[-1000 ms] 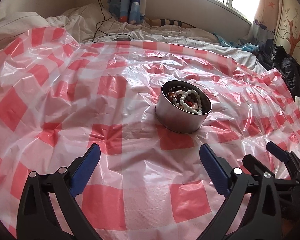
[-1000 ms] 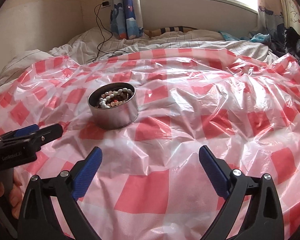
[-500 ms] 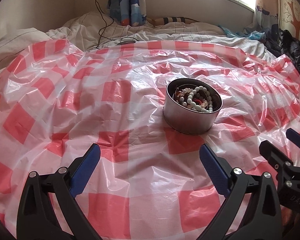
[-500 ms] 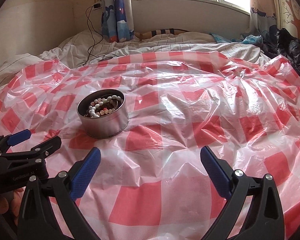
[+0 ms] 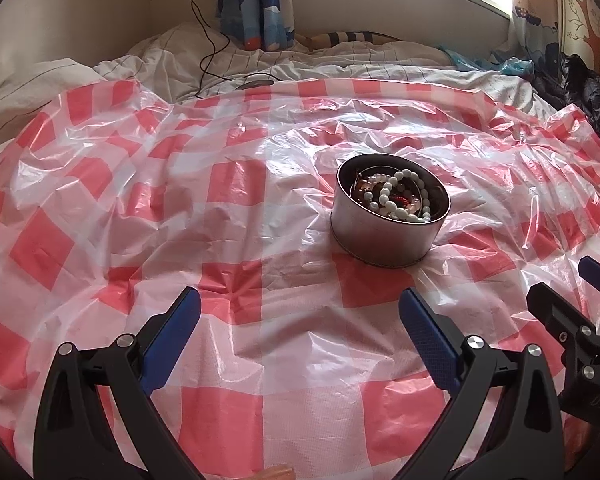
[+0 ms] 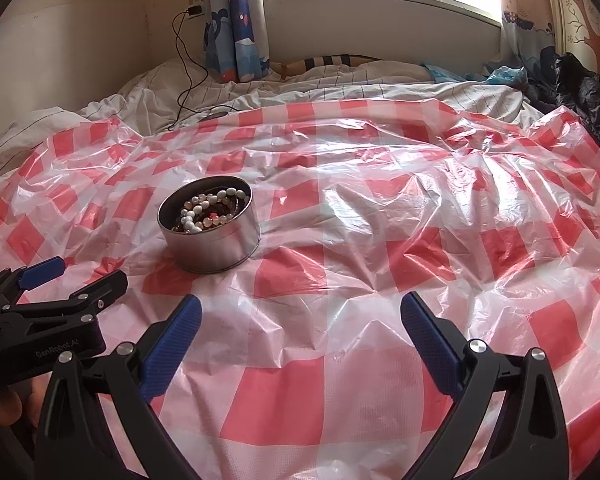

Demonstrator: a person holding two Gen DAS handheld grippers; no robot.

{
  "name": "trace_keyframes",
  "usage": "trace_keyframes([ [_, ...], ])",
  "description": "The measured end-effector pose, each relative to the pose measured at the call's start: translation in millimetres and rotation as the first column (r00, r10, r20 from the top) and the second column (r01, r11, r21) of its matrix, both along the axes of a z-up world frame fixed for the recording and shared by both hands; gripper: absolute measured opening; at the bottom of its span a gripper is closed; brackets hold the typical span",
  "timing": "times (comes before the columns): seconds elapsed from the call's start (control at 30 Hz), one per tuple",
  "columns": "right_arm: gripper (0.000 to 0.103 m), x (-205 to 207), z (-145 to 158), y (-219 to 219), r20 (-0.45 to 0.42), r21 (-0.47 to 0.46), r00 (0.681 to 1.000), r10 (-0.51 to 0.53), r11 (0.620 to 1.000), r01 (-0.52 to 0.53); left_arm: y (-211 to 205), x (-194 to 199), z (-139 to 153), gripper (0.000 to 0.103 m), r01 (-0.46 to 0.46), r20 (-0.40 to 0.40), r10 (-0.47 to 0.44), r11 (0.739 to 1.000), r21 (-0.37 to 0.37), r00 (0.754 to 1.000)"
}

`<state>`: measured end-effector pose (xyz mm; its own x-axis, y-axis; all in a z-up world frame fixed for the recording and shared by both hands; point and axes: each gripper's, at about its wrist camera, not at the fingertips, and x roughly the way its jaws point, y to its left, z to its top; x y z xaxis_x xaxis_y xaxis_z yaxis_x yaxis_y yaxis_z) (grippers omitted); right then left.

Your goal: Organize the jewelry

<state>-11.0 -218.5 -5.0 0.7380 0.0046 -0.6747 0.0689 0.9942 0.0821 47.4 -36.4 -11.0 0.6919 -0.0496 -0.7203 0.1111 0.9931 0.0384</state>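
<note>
Left wrist view. The left gripper (image 5: 296, 316) is spread wide with nothing between its blue pads (image 5: 172, 334), held low over the red-and-white checked plastic sheet (image 5: 100, 200) that covers the bed. The round metal tin (image 5: 384, 236) stands upright on the sheet ahead and slightly right of the gripper, apart from both pads. Inside it lie a string of white beads (image 5: 396, 196) and darker reddish pieces tangled beneath; individual items cannot be told apart. Compared with a second ago the tin appears larger and nearer, and the room behind sits higher in frame: the gripper has advanced toward the tin and levelled out. The right gripper (image 5: 580, 304) shows at the right edge, now further back and lower than before.

Right wrist view. The right gripper (image 6: 300, 316) is likewise fully parted and empty above the sheet. The tin (image 6: 210, 236) lies ahead to its left, well clear of the pads, with the beads (image 6: 208, 204) visible over the rim. The left gripper (image 6: 60, 292) enters from the left edge, just short of the tin. The tin has drawn closer here too.

Reading: both tools are closing in on the tin, the left one leading; no jewelry has yet been lifted out, so sorting appears to be at its very start
</note>
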Motion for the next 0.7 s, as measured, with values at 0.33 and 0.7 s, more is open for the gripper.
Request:
trace_keyframes([
  [0.33,0.096,-0.3,-0.2,-0.8,0.001,0.002,1.000,-0.005,1.000,0.005,1.5,0.6,0.2,0.095,-0.002,-0.002,0.002,1.000,0.003,1.000],
  [0.7,0.096,4.8,-8.7,-3.8,0.000,-0.020,0.999,-0.033,0.999,0.033,-6.3,0.4,5.6,0.095,0.003,0.019,-0.003,1.000,0.017,1.000],
])
